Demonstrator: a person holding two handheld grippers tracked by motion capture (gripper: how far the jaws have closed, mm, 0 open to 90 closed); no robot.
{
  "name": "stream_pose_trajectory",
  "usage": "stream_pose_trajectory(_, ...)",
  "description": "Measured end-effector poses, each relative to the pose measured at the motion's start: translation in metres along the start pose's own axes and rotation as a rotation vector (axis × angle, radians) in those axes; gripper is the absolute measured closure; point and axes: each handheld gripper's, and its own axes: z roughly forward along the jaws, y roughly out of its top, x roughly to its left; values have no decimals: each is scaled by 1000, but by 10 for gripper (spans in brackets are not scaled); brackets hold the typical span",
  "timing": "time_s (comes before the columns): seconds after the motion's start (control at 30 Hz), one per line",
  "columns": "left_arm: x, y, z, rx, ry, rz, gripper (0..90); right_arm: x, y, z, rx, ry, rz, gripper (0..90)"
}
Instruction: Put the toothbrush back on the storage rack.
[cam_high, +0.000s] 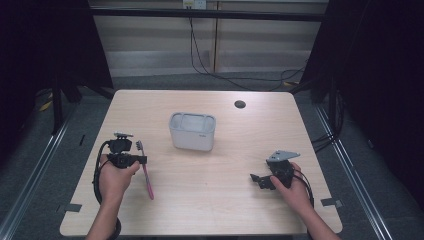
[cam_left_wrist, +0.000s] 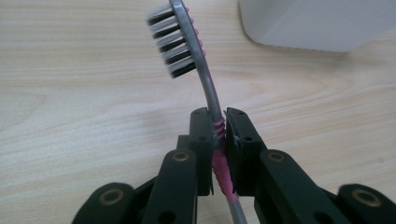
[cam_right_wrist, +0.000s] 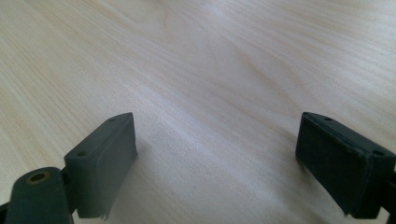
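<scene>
My left gripper (cam_high: 144, 160) is shut on a pink and grey toothbrush (cam_high: 146, 172) at the left of the table. In the left gripper view the jaws clamp the toothbrush (cam_left_wrist: 212, 100) at its ribbed pink neck, and the black and white bristles point left. The brush head reaches toward the white container (cam_high: 192, 131), which stands at the table's middle; its corner (cam_left_wrist: 317, 25) is at the top right of that view. My right gripper (cam_high: 256, 179) is held low at the right front, open, with bare wood between its fingers (cam_right_wrist: 105, 163).
The light wooden table (cam_high: 235, 200) has a dark round hole (cam_high: 240, 104) near its far edge. Cables run across the floor behind the table. Dark curtains flank both sides.
</scene>
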Motion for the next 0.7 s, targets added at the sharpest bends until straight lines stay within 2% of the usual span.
stream_pose_trajectory(0.13,-3,4,-8,-30,-11,12,819,0,0,0,0,0,0,118)
stream_pose_trajectory(0.23,-3,6,-13,-72,-19,8,819,0,0,0,0,0,0,118)
stream_pose_trajectory(0.3,-3,6,-15,-74,-23,10,819,0,0,0,0,0,0,118)
stream_pose_trajectory(0.4,-3,7,-19,-106,-24,6,819,0,0,0,0,0,-1,118)
stream_pose_trajectory(0.63,-7,10,-27,-187,-28,24,820,0,0,0,0,0,0,118)
stream_pose_trajectory(0.7,-7,11,-28,-195,-28,25,820,0,0,0,0,0,0,118)
